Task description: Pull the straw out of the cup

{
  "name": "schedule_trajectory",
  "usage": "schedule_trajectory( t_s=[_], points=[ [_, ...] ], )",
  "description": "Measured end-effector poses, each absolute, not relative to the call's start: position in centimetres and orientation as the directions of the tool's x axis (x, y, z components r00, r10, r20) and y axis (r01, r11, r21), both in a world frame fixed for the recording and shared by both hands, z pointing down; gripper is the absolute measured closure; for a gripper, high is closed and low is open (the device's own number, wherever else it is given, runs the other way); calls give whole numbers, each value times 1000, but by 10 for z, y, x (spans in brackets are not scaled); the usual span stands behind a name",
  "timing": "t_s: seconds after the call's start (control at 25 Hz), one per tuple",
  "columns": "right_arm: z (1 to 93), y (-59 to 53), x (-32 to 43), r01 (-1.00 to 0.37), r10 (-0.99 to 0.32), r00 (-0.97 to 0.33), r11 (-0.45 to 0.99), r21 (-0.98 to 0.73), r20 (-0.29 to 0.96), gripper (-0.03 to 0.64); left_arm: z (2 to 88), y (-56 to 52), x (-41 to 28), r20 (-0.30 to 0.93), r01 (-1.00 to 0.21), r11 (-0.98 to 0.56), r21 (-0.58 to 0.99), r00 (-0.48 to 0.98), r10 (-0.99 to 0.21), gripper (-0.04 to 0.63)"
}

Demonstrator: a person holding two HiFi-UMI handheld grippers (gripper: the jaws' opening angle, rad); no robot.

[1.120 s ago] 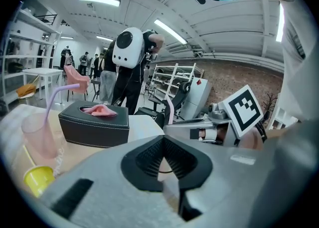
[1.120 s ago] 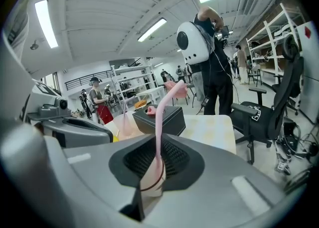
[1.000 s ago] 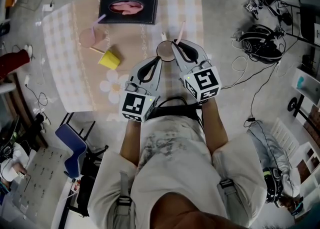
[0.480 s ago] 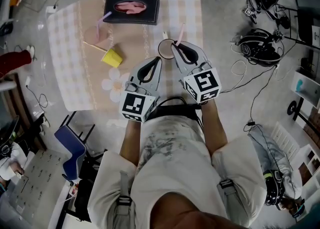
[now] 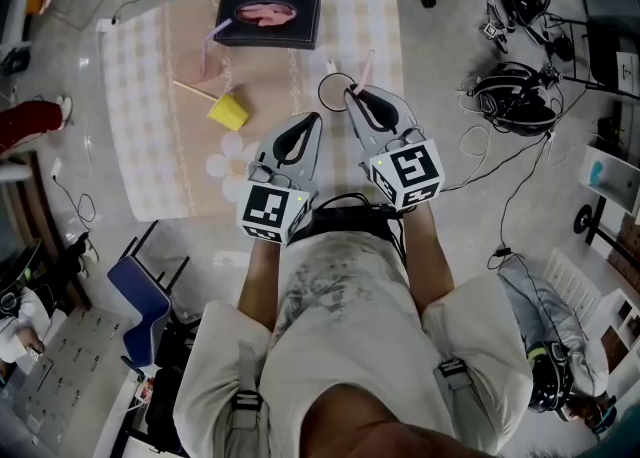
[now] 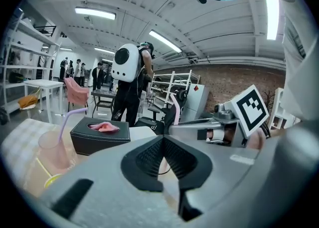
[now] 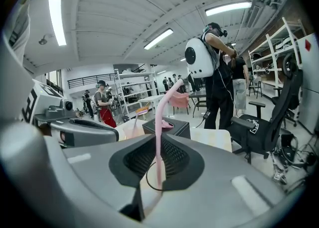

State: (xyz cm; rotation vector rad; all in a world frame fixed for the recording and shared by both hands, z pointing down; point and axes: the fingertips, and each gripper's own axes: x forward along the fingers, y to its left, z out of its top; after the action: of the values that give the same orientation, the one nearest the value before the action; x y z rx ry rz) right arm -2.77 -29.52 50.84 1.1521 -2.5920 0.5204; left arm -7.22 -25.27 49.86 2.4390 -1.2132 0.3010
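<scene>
A pink bendy straw (image 5: 362,68) (image 7: 160,117) stands upright, and my right gripper (image 5: 350,94) (image 7: 158,140) is shut on its shaft. The straw's lower end hangs inside the outline of the clear cup (image 5: 338,75), whose dark rim (image 7: 148,182) lies below the jaws. I cannot tell whether the end is clear of the rim. My left gripper (image 5: 317,116) (image 6: 162,138) hangs just near-left of the cup, tips together with nothing visible between them. The straw (image 6: 175,106) and the right gripper show to its right in the left gripper view.
A checked tablecloth (image 5: 160,146) covers the table. On it are a black tissue box (image 5: 268,16), a pinkish cup with a purple straw (image 5: 208,64) and a yellow cup (image 5: 229,112) on its side. Headphones and cables (image 5: 510,96) lie on the floor right; a blue chair (image 5: 140,296) stands left.
Both grippers have risen together, and the right one carries the pink straw up with it. The table and its objects look smaller and farther below. Neither gripper's jaws have changed.
</scene>
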Motion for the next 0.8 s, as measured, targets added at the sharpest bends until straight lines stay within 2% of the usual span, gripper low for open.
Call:
schedule_trajectory(
  t_s=[0.8],
  points=[
    [453, -246, -23, -763, -703, -638, 633, -134, 313, 580, 452, -208, -80, 281, -799, -566, 203, 601, -749, 598]
  ],
)
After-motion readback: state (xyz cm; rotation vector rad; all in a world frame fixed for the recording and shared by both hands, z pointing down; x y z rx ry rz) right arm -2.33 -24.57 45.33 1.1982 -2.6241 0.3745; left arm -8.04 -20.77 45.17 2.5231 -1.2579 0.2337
